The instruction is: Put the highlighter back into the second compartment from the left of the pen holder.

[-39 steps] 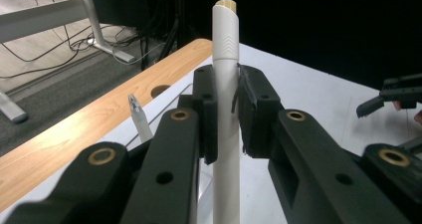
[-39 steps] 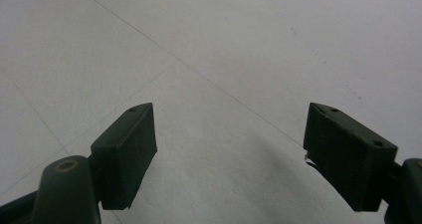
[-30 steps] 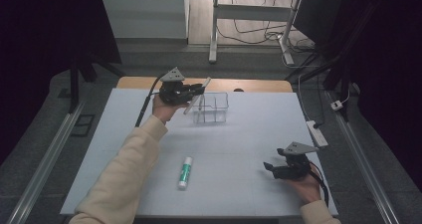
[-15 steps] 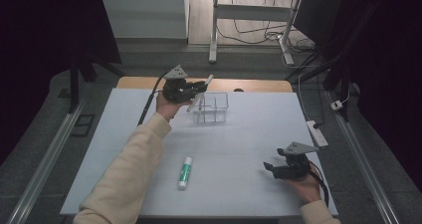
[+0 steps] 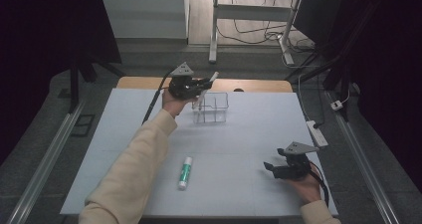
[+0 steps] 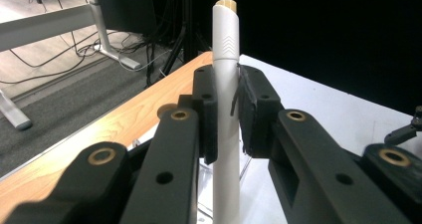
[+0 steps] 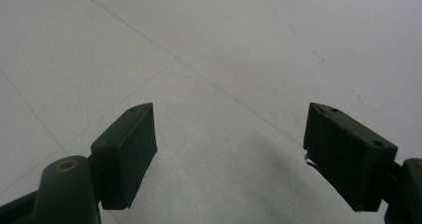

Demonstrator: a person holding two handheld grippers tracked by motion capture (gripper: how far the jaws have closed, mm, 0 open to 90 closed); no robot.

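Grey floor and a metal rail (image 5: pixel 47 149) run along the left edge of the high view, beside the pale table (image 5: pixel 124 134). Coming in from the bottom, a cream sleeve (image 5: pixel 134 174) reaches up and across to the far side of the table, where the left gripper (image 5: pixel 203 84) is clenched on a white tube (image 5: pixel 208 82). In the left gripper view that tube (image 6: pixel 225 84) stands upright between the two pads, pinched at about mid-length, its tan-tipped end rising well above the jaws (the lower end runs out of the bottom of the picture). It hangs just over the left edge of a clear plastic organiser (image 5: pixel 211 107), which sits on the table near the far side, in front of a strip of bare wood (image 5: pixel 259 85).

Nearer the person, a green-and-white glue stick (image 5: pixel 185 172) lies flat on the table, well apart from the organiser and from both grippers.

Farther right, low on the table, the right gripper (image 5: pixel 268 167) rests in the person's hand with its jaws released; in the right gripper view the pads (image 7: pixel 127 149) stand wide apart over bare table surface, nothing between them. At the right edge, a white power strip (image 5: pixel 317 133) lies along the table's side.
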